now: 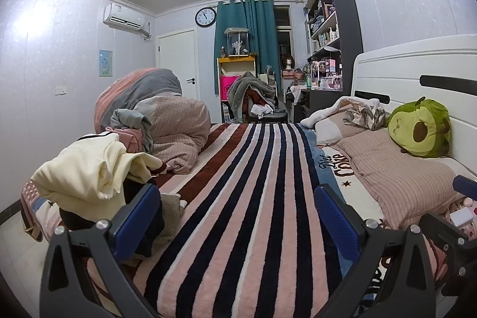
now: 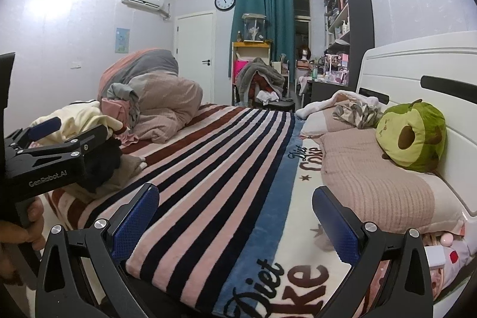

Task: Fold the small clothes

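While both grippers are hovering over the striped blanket [image 1: 238, 198], the clothes pile [image 1: 98, 169] is sitting crumpled at the bed's left edge: one cream garment on top, pink, grey and dark pieces mixed in. Left gripper [image 1: 237, 216] and right gripper [image 2: 235, 219] are both gaping wide, holding nothing. Blanket is reading "Diet Coke"; left gripper's body is reading "GenRobot.AI". One avocado plush [image 2: 413, 136] is resting by the headboard.

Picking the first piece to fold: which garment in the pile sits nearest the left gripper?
The cream garment, draped atop the pile just beyond the left gripper; the pink and grey pieces lie farther back.
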Action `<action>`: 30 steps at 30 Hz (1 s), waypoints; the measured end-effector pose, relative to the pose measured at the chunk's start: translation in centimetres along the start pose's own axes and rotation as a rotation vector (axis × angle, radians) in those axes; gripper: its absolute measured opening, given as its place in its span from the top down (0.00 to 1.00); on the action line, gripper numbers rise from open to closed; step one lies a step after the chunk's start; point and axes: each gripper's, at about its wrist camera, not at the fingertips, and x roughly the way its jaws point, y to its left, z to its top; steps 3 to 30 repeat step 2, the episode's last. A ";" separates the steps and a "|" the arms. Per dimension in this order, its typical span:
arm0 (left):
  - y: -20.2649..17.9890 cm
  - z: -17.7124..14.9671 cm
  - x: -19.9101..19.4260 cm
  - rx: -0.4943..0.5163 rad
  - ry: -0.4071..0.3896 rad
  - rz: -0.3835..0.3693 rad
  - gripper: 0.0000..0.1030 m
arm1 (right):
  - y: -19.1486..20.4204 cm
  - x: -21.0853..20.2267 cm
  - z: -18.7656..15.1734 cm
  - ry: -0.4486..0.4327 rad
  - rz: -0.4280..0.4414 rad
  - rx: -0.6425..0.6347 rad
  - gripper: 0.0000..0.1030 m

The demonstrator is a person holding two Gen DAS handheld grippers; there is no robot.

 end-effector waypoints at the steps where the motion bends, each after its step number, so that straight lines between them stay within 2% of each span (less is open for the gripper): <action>1: 0.1 -0.1 0.1 0.001 0.003 -0.005 0.01 | 0.0 0.0 0.0 0.000 -0.008 0.001 0.01; 30: 0.1 -0.1 0.0 0.001 0.004 -0.007 0.01 | 0.1 0.1 0.0 0.000 -0.019 0.002 0.01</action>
